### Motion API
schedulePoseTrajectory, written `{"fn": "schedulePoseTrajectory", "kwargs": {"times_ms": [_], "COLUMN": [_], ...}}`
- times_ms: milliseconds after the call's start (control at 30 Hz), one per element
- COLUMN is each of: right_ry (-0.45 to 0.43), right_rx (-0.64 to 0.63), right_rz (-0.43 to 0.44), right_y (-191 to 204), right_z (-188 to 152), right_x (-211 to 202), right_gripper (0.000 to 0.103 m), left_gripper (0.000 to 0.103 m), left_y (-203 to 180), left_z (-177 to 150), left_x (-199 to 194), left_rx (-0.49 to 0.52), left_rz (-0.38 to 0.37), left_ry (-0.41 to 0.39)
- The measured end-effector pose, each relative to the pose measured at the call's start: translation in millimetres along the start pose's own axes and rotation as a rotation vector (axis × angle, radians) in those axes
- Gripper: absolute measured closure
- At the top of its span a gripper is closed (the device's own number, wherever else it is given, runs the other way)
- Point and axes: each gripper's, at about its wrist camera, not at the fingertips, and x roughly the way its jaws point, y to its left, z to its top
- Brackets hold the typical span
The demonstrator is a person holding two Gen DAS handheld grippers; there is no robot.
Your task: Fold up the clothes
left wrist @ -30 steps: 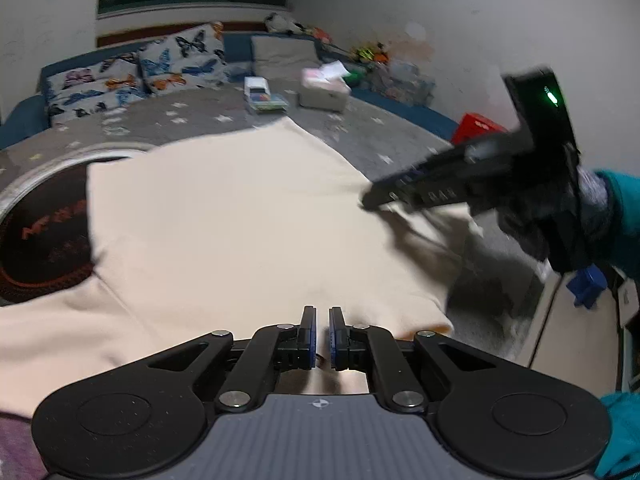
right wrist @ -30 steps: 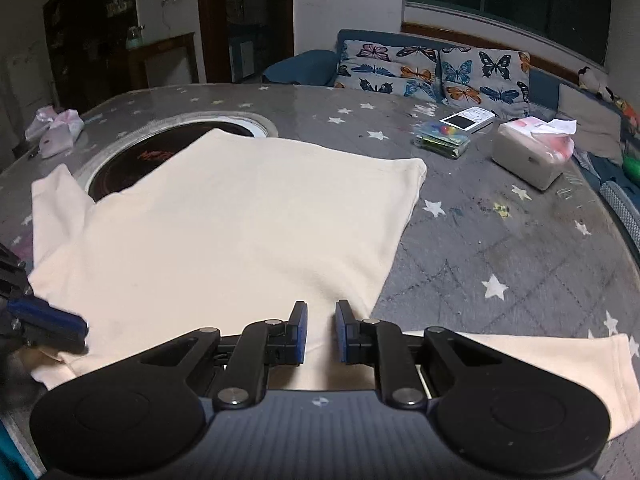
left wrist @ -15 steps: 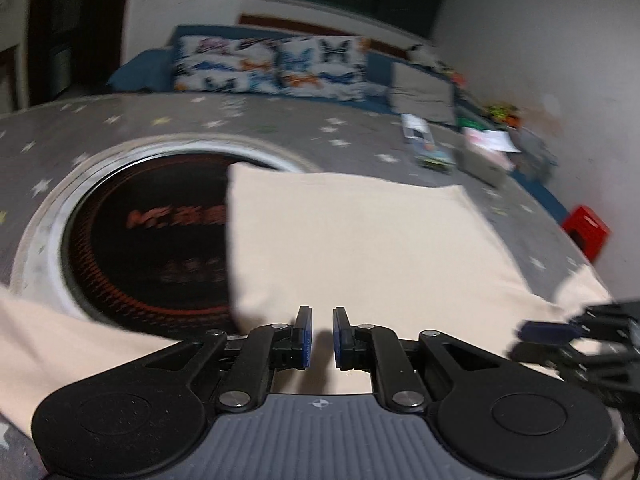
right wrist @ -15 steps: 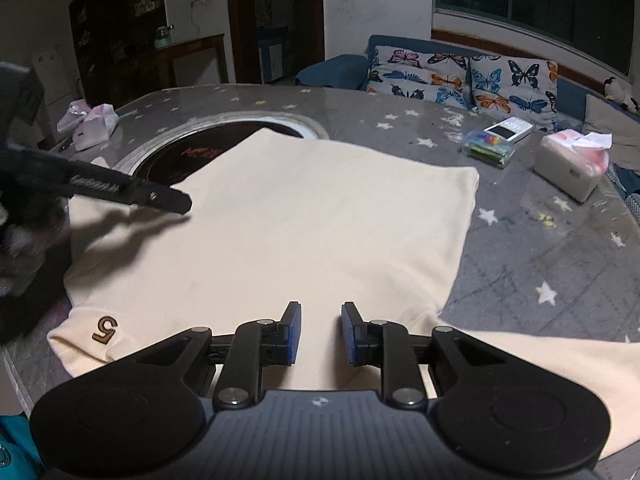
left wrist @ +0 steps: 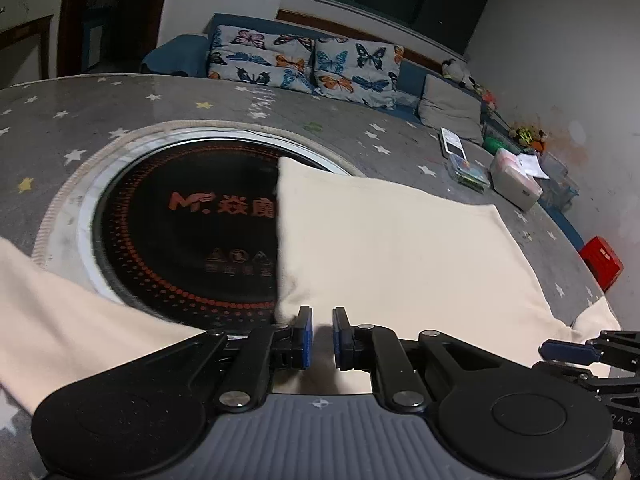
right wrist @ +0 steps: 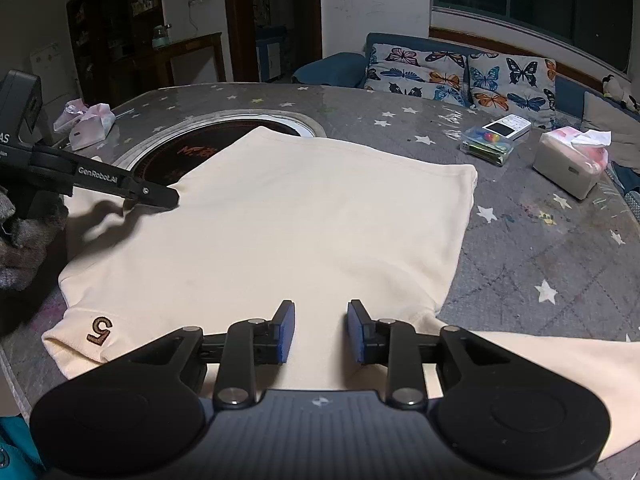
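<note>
1. The desk (right wrist: 540,240) filled both views, grey with a star print, and a round black cooktop (left wrist: 180,232) was set into it.
2. The cream shirt (right wrist: 280,220) lay spread flat across the desk, its far corner overlapping the cooktop. One sleeve ran off to the right beneath my right claw, and a cuff with an embroidered "5" (right wrist: 100,330) sat at the near left edge.
3. My left claw (left wrist: 319,338) hung low at the shirt's near edge beside the cooktop, its jaws only narrowly parted. I could not tell whether any fabric sat between them.
4. My right claw (right wrist: 321,332) hovered over the near hem with its jaws apart, holding nothing.
5. A tissue box (right wrist: 568,168) and a small clear case (right wrist: 486,146) stood well apart from the shirt.
6. Risks as I judged them: the narrow left gap could pinch one layer only, so the fold would drag unevenly. The fabric over the cooktop's raised rim could snag and wrinkle. With the two claws near each other, a crossing move could bring them together.
</note>
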Motion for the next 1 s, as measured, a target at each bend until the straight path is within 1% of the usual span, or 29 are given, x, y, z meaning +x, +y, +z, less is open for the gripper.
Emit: {"fn": "schedulePoseTrajectory", "kwargs": {"times_ms": [233, 267, 300, 367, 467, 533, 567, 633, 700, 767, 833, 900, 933, 967, 1000], "right_ry": [0.003, 0.003, 0.003, 0.003, 0.004, 0.005, 0.006, 0.007, 0.008, 0.009, 0.010, 0.011, 0.011, 0.011, 0.011], "right_rx": [-0.009, -0.010, -0.011, -0.014, -0.017, -0.020, -0.022, -0.023, -0.024, -0.024, -0.024, -0.025, -0.025, -0.025, -0.026], "right_rz": [-0.003, -0.005, -0.006, -0.007, -0.008, -0.008, -0.008, -0.008, -0.009, -0.009, -0.011, -0.012, -0.013, -0.014, -0.015], "right_y": [1.8, 2.5, 3.1, 4.4, 6.0, 6.8, 7.0, 7.8, 8.5, 9.2, 9.6, 9.9, 10.1, 10.2, 10.3], "right_z": [0.7, 0.8, 0.7, 0.4, 0.1, 0.4, 0.7, 1.2, 1.4, 1.5, 1.5, 1.6, 1.6, 1.7, 1.9], "right_x": [0.3, 0.2, 0.0, -0.3, -1.1, -1.5, -1.4, -1.3, -1.3, -1.5, -1.9, -2.3, -2.6, -2.8, -3.0], "right_gripper": [0.071, 0.071, 0.070, 0.070, 0.070, 0.070, 0.070, 0.070, 0.070, 0.070, 0.070, 0.070, 0.070, 0.070, 0.070], "left_gripper": [0.089, 0.086, 0.079, 0.069, 0.067, 0.059, 0.057, 0.057, 0.059, 0.059, 0.063, 0.073, 0.077, 0.090, 0.093], "left_y": [30.4, 34.7, 39.2, 54.8, 78.0, 93.4, 100.8, 112.5, 120.7, 125.3, 130.1, 134.3, 135.8, 137.2, 138.6], "left_z": [-7.0, -7.9, -9.0, -12.4, -15.5, -17.5, -17.8, -18.3, -18.1, -18.5, -17.9, -19.3, -20.0, -20.3, -21.5], "left_x": [-45.9, -52.5, -59.0, -70.7, -85.1, -94.5, -95.9, -96.4, -92.7, -88.6, -85.1, -81.1, -80.5, -80.4, -81.4], "left_rx": [-0.036, -0.042, -0.047, -0.085, -0.141, -0.179, -0.197, -0.218, -0.233, -0.242, -0.256, -0.270, -0.272, -0.269, -0.272], "left_rz": [0.141, 0.161, 0.182, 0.269, 0.395, 0.478, 0.508, 0.538, 0.549, 0.543, 0.532, 0.515, 0.518, 0.517, 0.509], "left_ry": [-0.092, -0.105, -0.118, -0.149, -0.186, -0.211, -0.212, -0.208, -0.197, -0.185, -0.176, -0.169, -0.174, -0.180, -0.182]}}
